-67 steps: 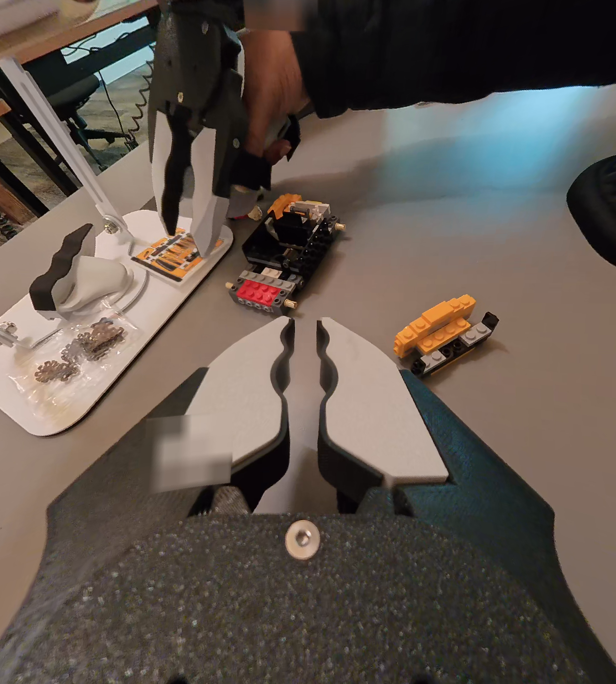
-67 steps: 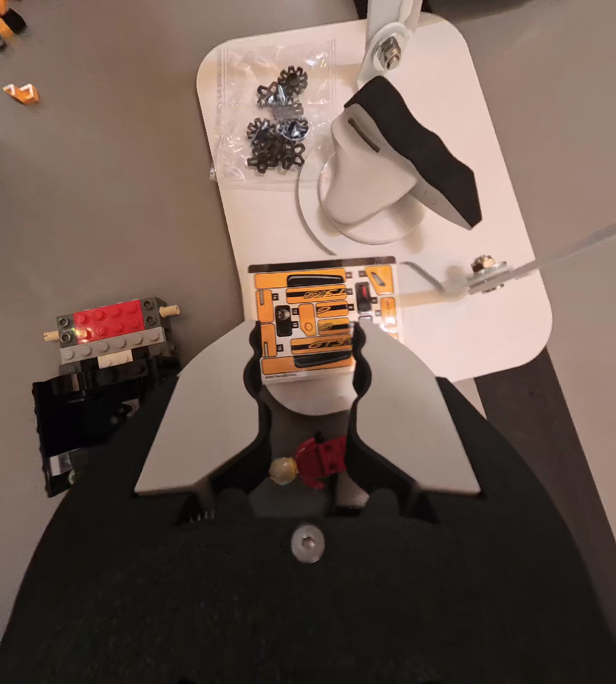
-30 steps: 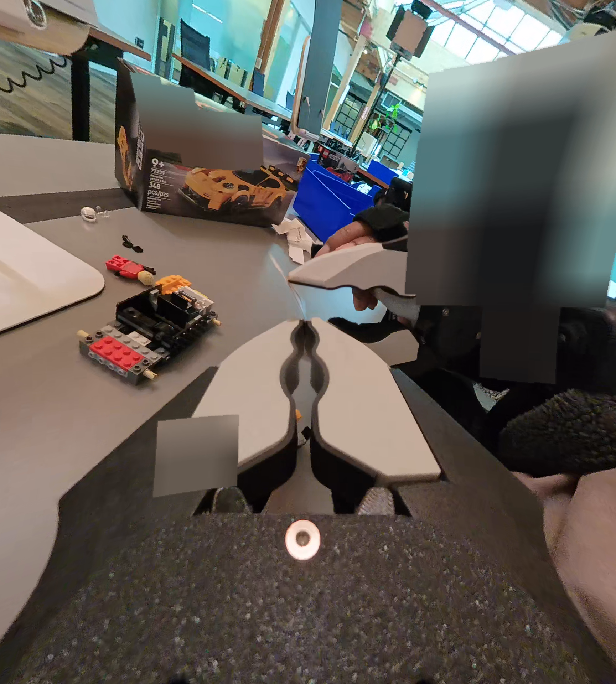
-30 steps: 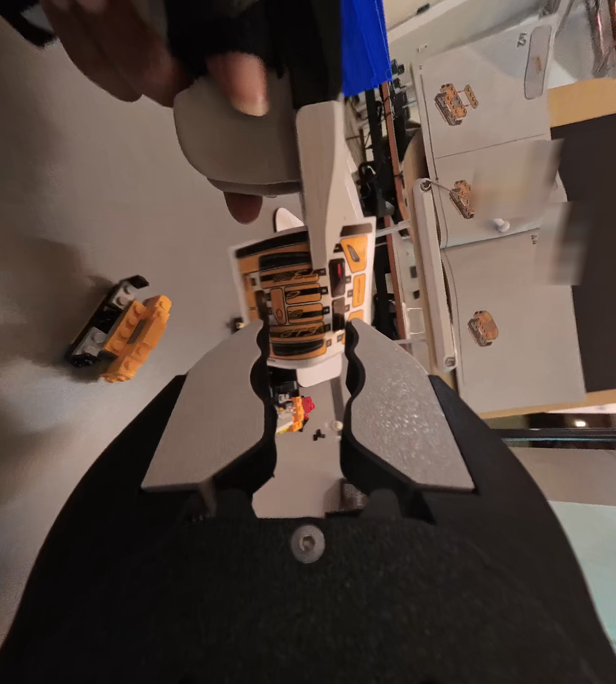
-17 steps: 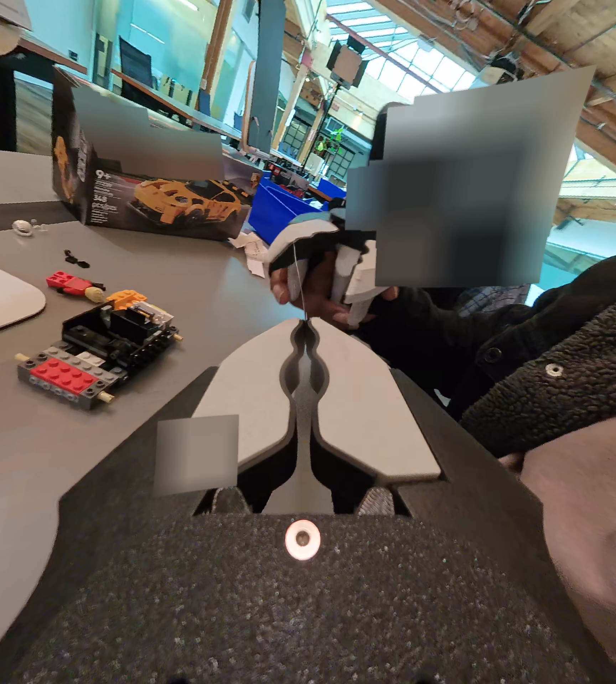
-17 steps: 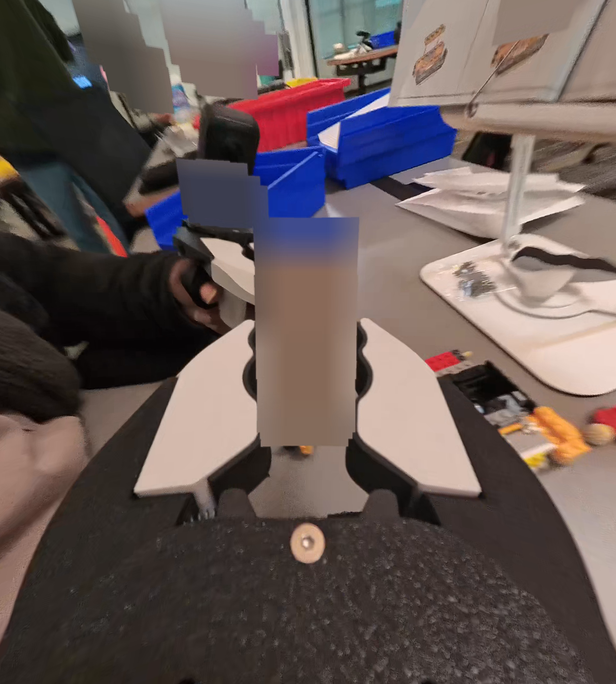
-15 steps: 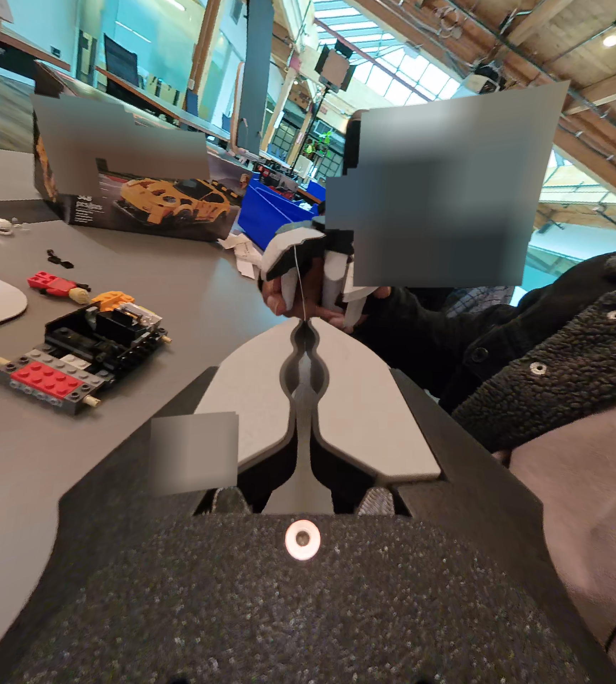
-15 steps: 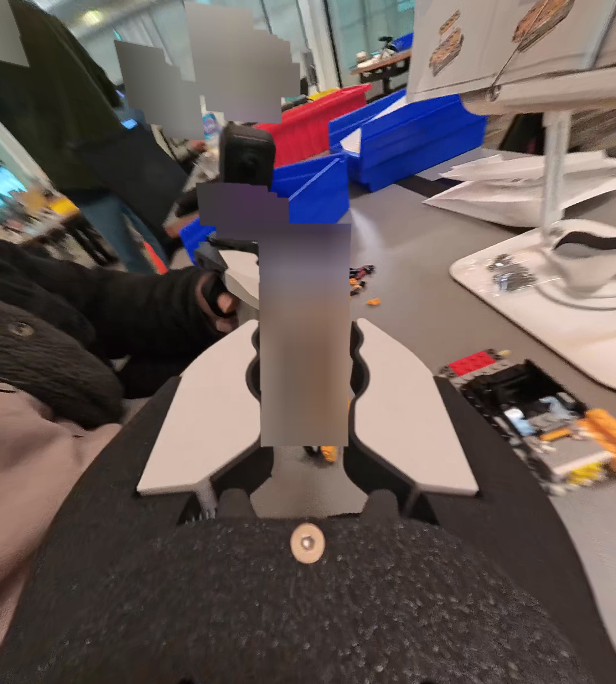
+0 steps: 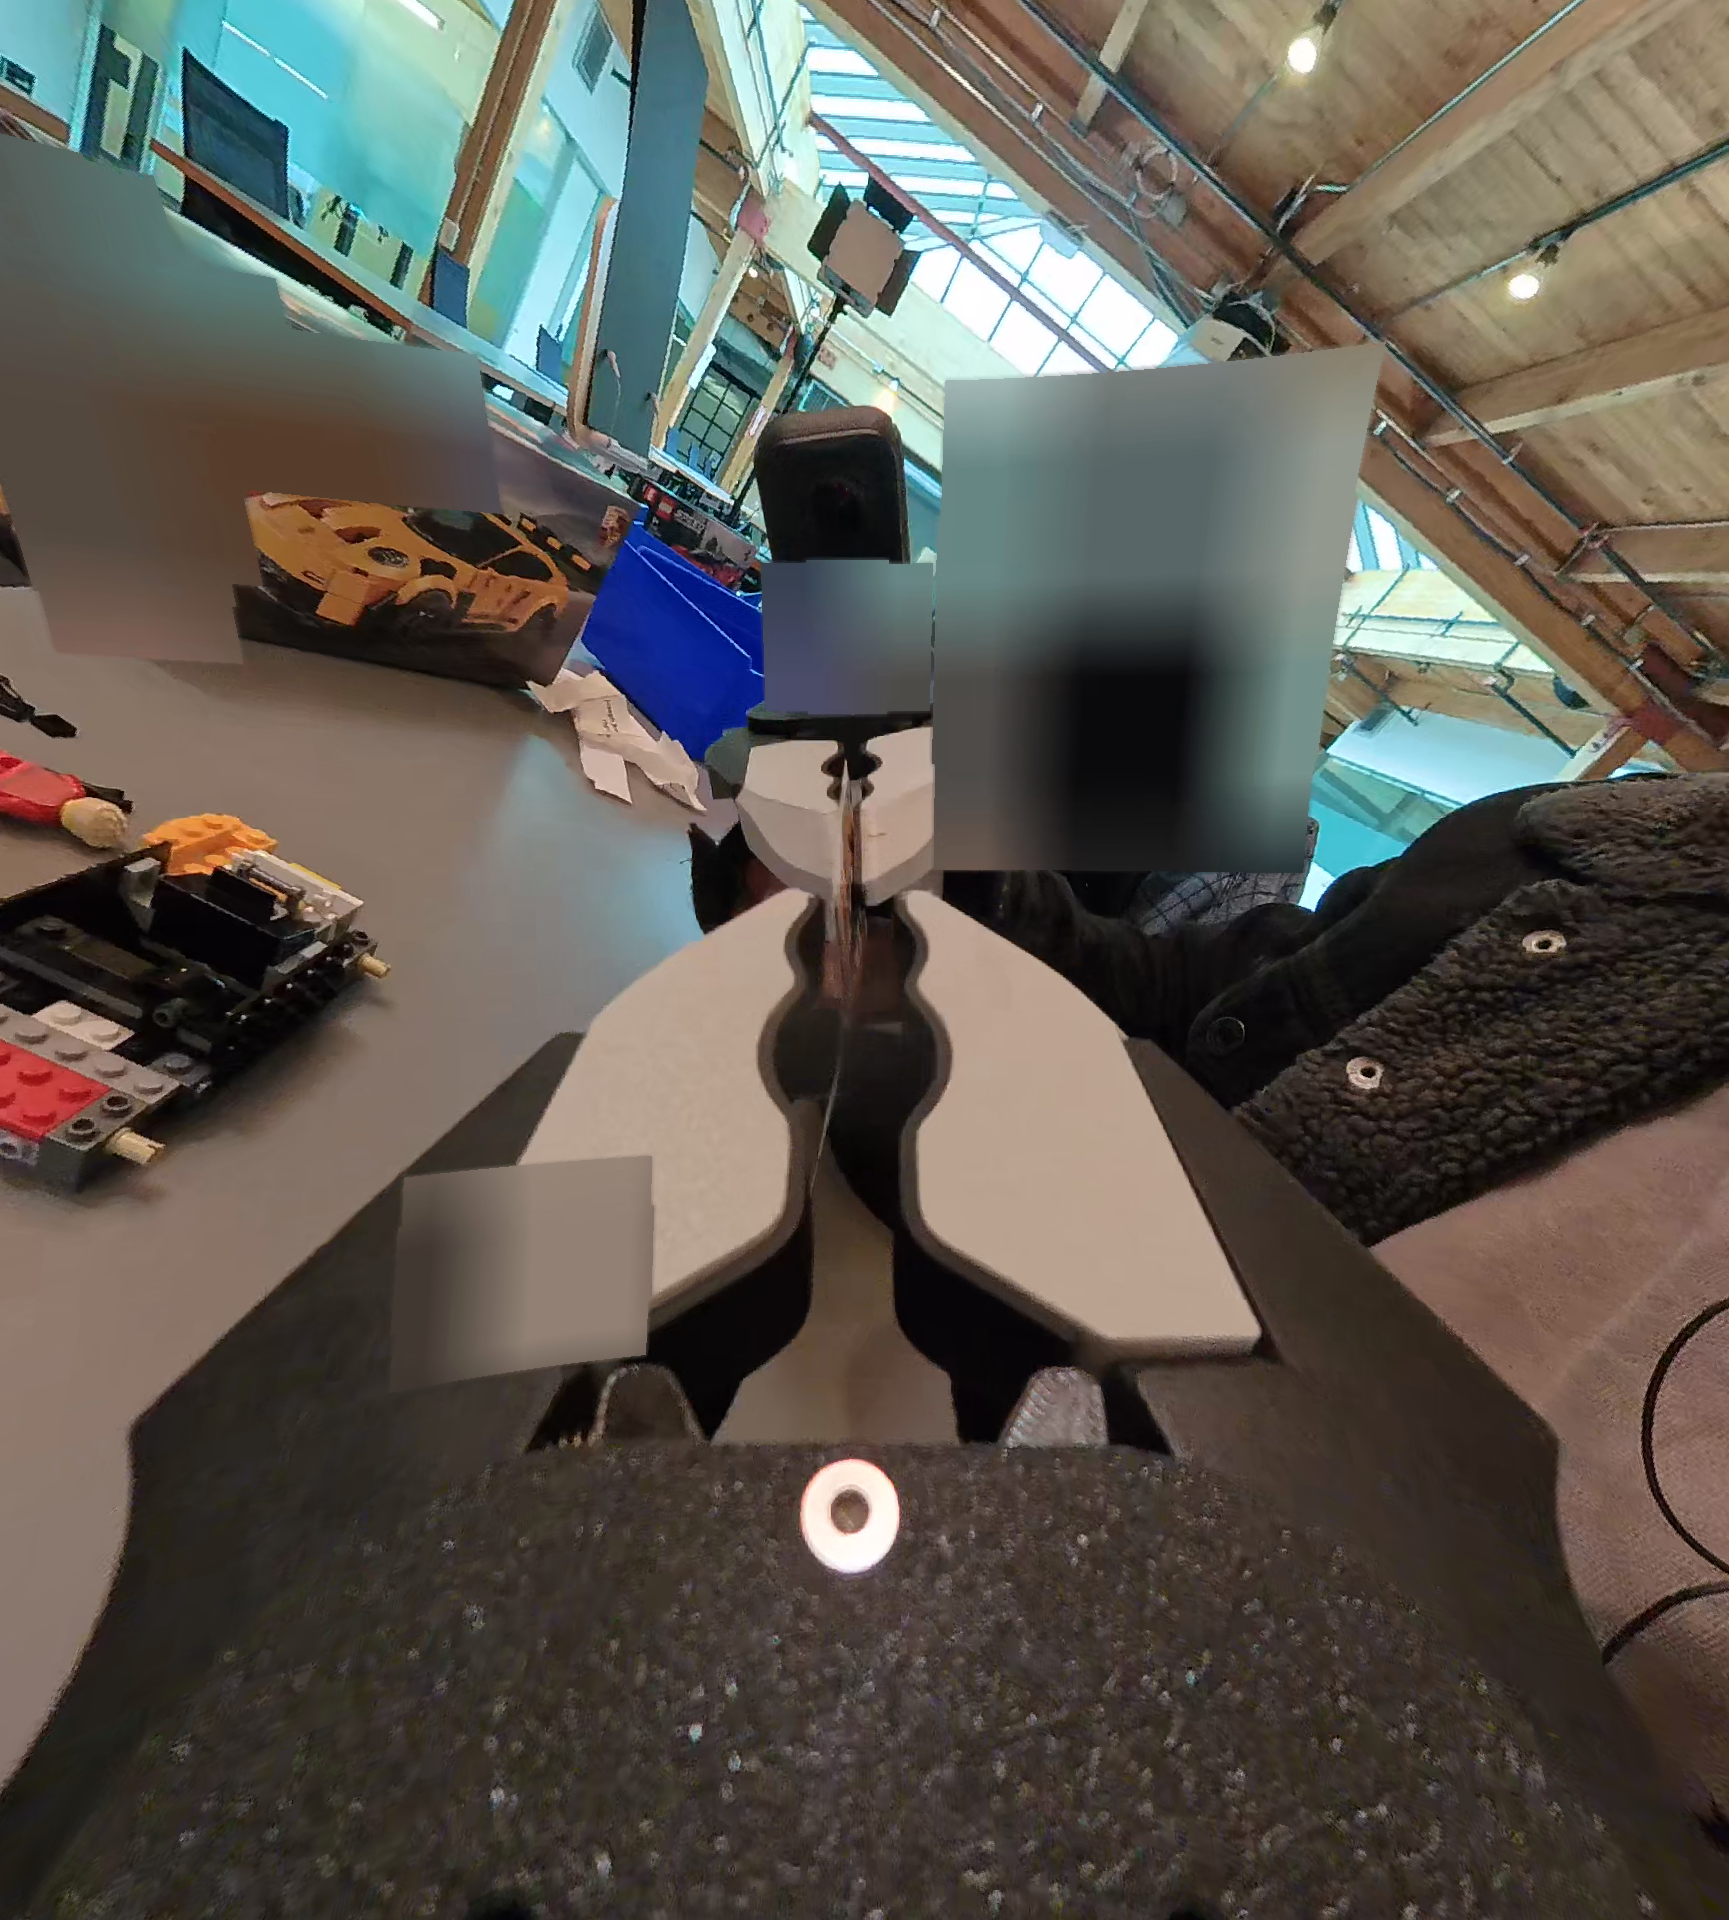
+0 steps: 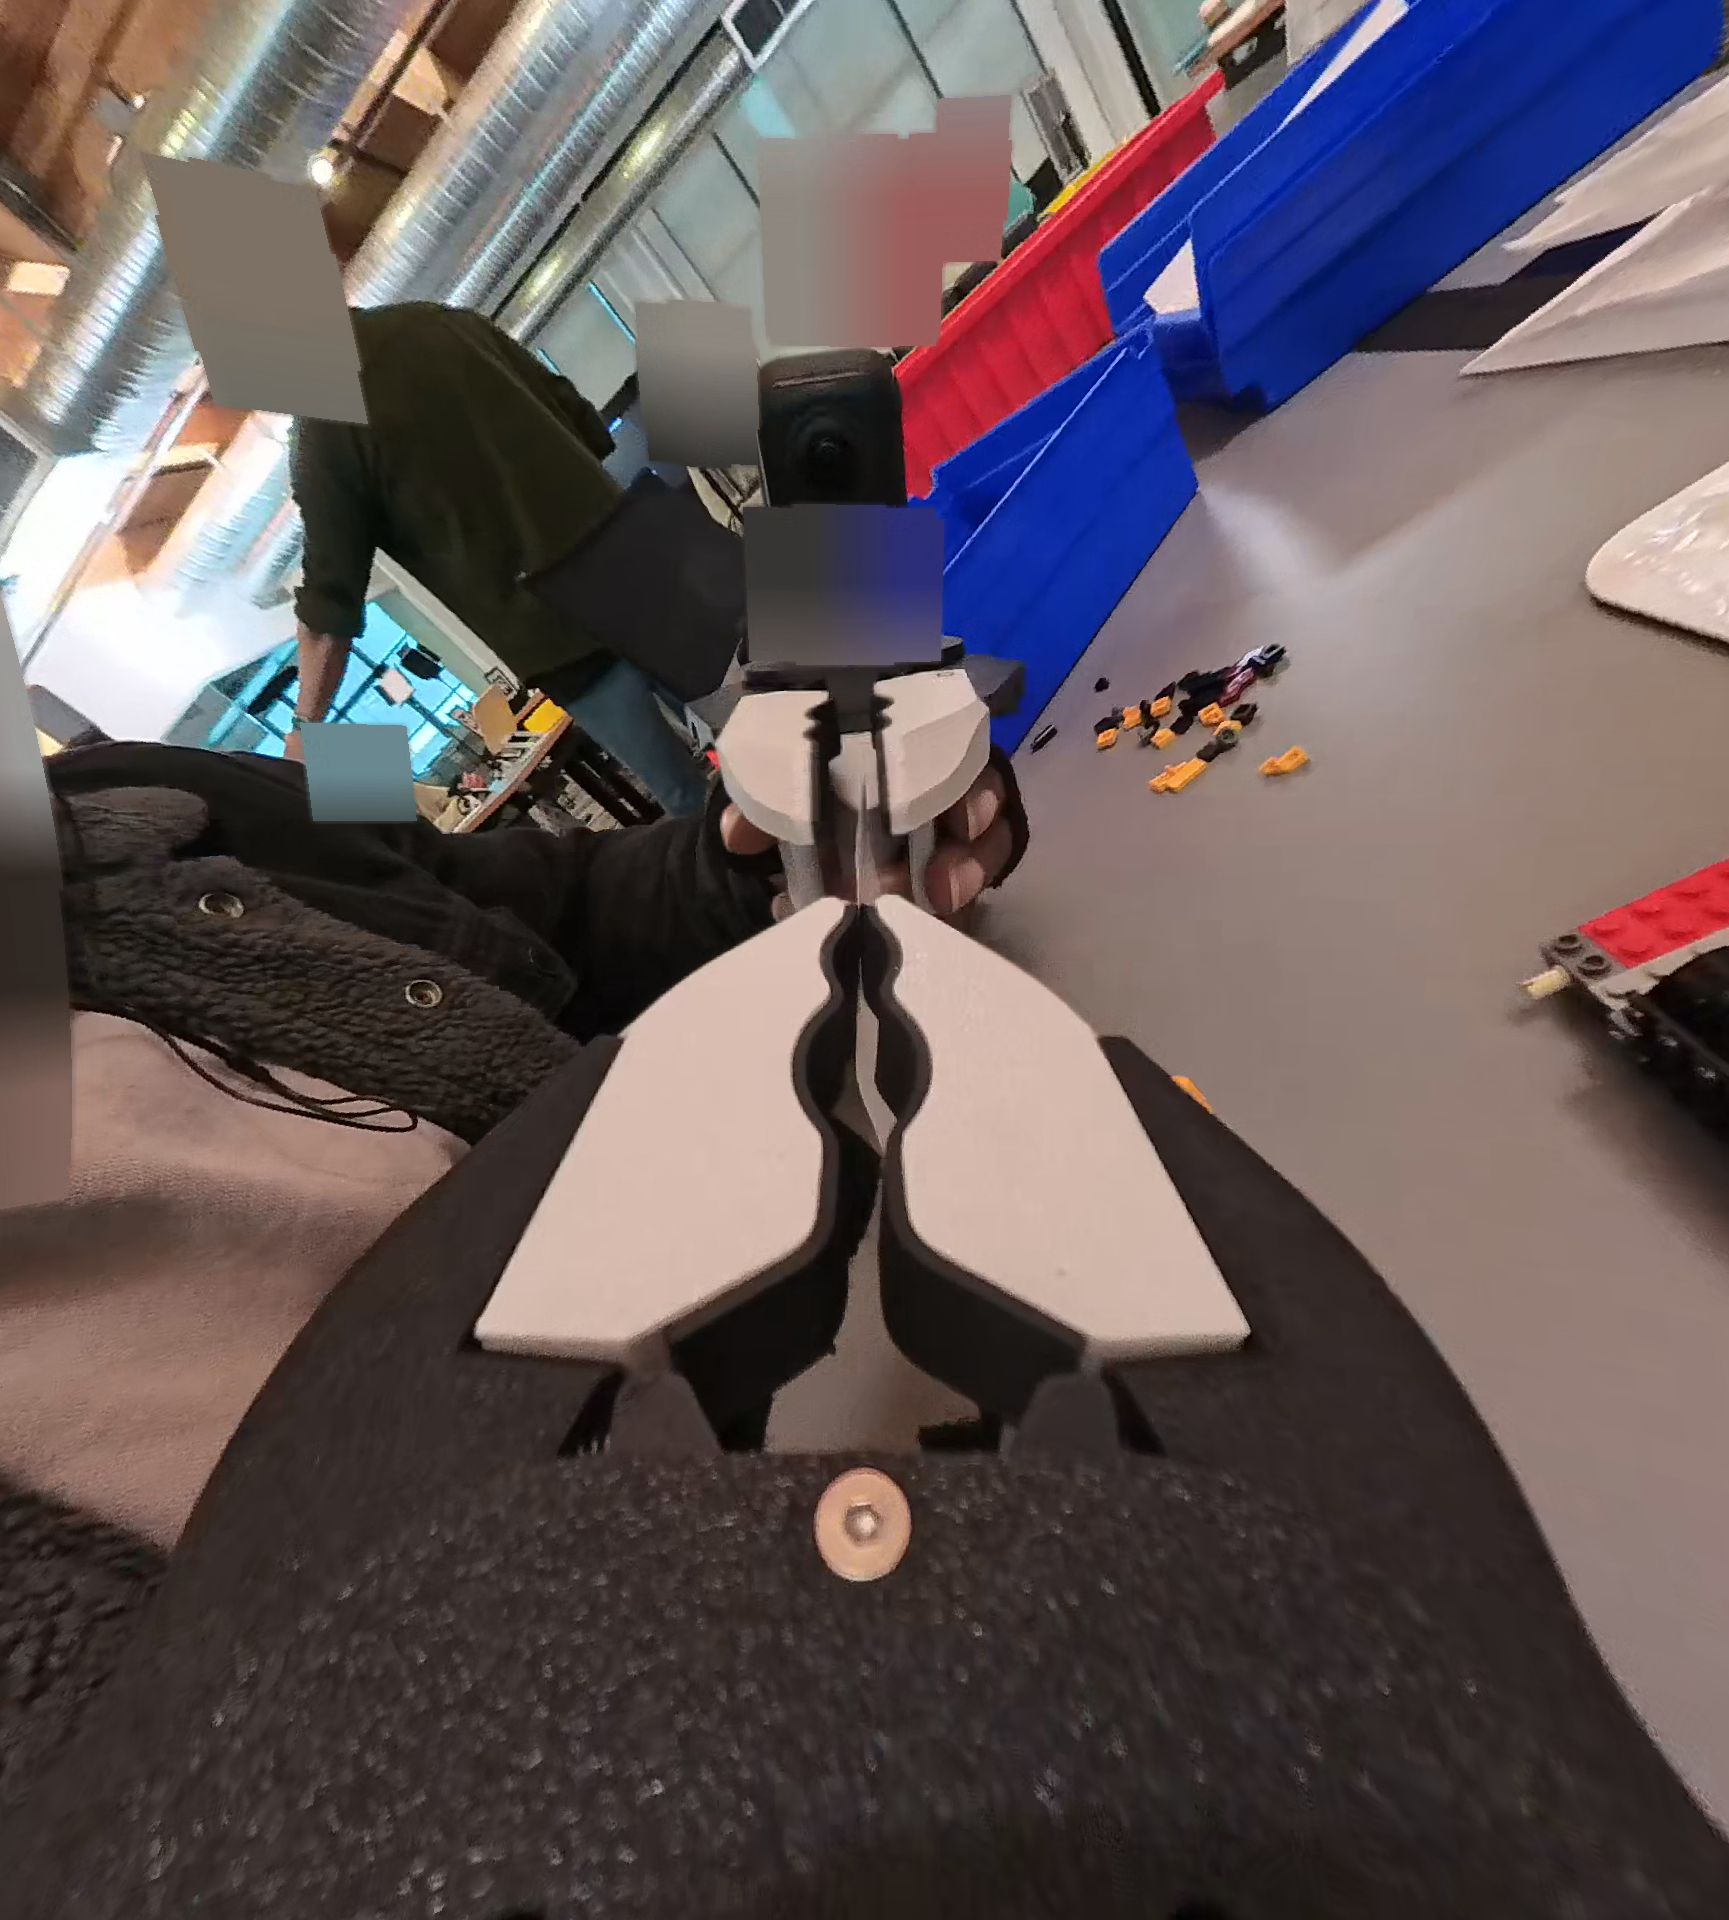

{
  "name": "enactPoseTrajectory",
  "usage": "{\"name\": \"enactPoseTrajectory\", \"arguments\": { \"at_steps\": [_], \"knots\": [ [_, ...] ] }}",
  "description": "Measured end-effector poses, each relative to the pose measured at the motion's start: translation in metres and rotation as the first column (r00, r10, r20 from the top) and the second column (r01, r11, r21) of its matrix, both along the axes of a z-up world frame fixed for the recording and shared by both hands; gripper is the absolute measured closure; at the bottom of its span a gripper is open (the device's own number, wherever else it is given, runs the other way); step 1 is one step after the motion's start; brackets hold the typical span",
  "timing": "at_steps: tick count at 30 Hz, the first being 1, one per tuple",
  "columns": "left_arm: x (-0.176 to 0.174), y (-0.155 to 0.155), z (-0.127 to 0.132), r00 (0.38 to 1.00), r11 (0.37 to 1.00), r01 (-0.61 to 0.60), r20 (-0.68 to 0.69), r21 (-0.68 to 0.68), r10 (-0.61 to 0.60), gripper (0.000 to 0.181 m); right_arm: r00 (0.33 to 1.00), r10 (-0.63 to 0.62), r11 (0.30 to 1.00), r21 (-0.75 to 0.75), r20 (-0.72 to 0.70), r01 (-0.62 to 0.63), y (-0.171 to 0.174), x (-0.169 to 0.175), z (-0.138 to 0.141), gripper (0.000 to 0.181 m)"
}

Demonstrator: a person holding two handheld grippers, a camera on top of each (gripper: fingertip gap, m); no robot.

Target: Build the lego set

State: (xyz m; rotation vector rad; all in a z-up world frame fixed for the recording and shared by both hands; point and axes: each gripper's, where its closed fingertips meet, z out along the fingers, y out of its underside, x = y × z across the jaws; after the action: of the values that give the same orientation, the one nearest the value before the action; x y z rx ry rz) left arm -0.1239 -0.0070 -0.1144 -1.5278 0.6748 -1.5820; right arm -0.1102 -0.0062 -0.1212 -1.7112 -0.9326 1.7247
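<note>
Sticker sheet (image 9: 844, 914) now held edge-on between both grippers, lifted off white tray since two seconds ago. Right gripper (image 10: 862, 914) jaws pinched narrow on sheet; left gripper (image 9: 847, 914) jaws slightly wider, sheet edge between them, contact unclear. Car chassis (image 9: 127, 997) left on surface (image 9: 486, 831), far left. Sticker peeling judged next.

Black speckled gripper (image 9: 847, 914) bodies, grey wavy-edged jaws, silver screw.

matt grey table (image 9: 486, 831); glossy plastic chassis (image 9: 143, 977); fleecy jacket (image 9: 1525, 1018).
</note>
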Motion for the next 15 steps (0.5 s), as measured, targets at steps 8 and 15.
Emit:
{"name": "enactPoseTrajectory", "arguments": {
  "at_steps": [8, 15],
  "knots": [
    [0.004, -0.012, 0.003, 0.995, 0.994, 0.098, 0.015, -0.044, -0.097, 0.181, 0.998, 0.052, 0.996, -0.069, -0.018, -0.053, -0.005, 0.0, -0.003, 0.181],
    [0.009, -0.012, 0.004, 0.986, 0.978, 0.14, 0.107, -0.154, -0.124, 0.181, 0.998, -0.059, 0.998, -0.001, 0.011, 0.059, 0.008, -0.001, -0.004, 0.173]
  ]
}}
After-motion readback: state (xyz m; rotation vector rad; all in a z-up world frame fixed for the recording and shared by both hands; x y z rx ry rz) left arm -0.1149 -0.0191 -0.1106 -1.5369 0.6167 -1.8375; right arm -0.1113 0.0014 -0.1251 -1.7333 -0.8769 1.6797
